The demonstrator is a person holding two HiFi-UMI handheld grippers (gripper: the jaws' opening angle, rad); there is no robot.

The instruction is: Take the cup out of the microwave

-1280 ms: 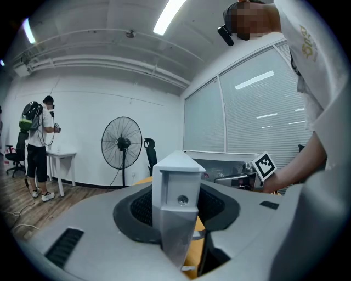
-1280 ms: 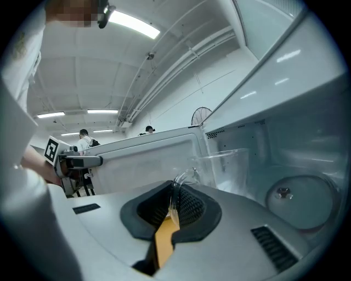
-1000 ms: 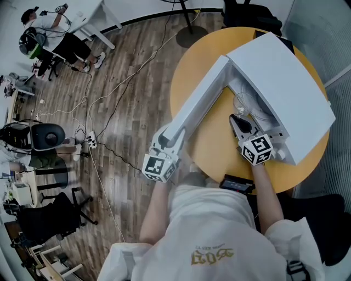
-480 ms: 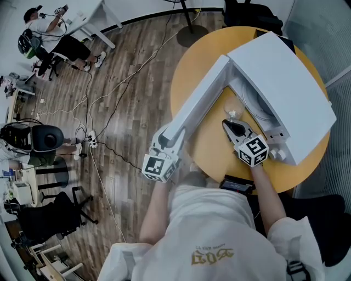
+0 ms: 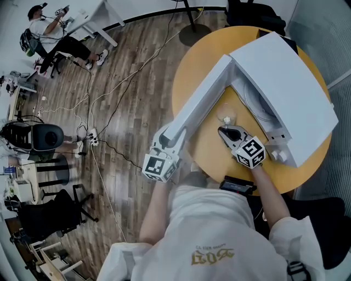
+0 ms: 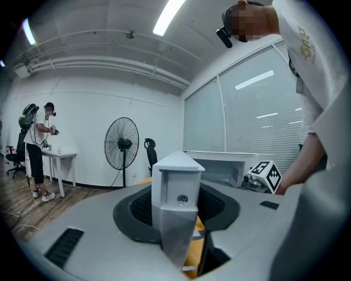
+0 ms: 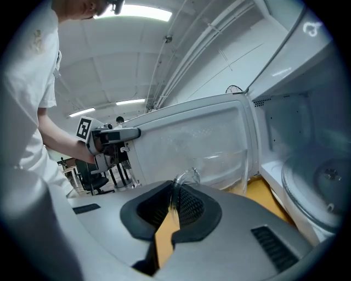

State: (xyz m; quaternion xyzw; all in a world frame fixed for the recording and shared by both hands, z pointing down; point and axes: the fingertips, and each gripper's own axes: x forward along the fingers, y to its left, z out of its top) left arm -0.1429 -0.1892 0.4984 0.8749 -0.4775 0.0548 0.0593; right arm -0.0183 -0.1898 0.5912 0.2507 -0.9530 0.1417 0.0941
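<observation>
The white microwave [image 5: 285,82] stands on a round yellow table [image 5: 211,151] with its door [image 5: 200,101] swung wide. My left gripper [image 5: 169,137] is shut on the door's free edge [image 6: 175,175], which fills the gap between its jaws. A clear glass cup [image 5: 226,117] hangs over the table just outside the microwave's opening. My right gripper [image 5: 222,130] is shut on its handle [image 7: 185,176]. The cup's body [image 7: 233,167] shows in front of the door's inner face [image 7: 192,137]. The glass turntable [image 7: 321,189] inside is bare.
A black device [image 5: 237,185] lies at the table's near edge by my body. A standing fan [image 6: 122,145] and a dark chair [image 5: 252,16] stand beyond the table. Cables run over the wooden floor [image 5: 126,82]; a person works at a desk [image 5: 82,22] far left.
My right gripper has drawn the cup out of the microwave's cavity, leftward and a little lower, to a spot over the table. The left gripper and the door stayed still.
</observation>
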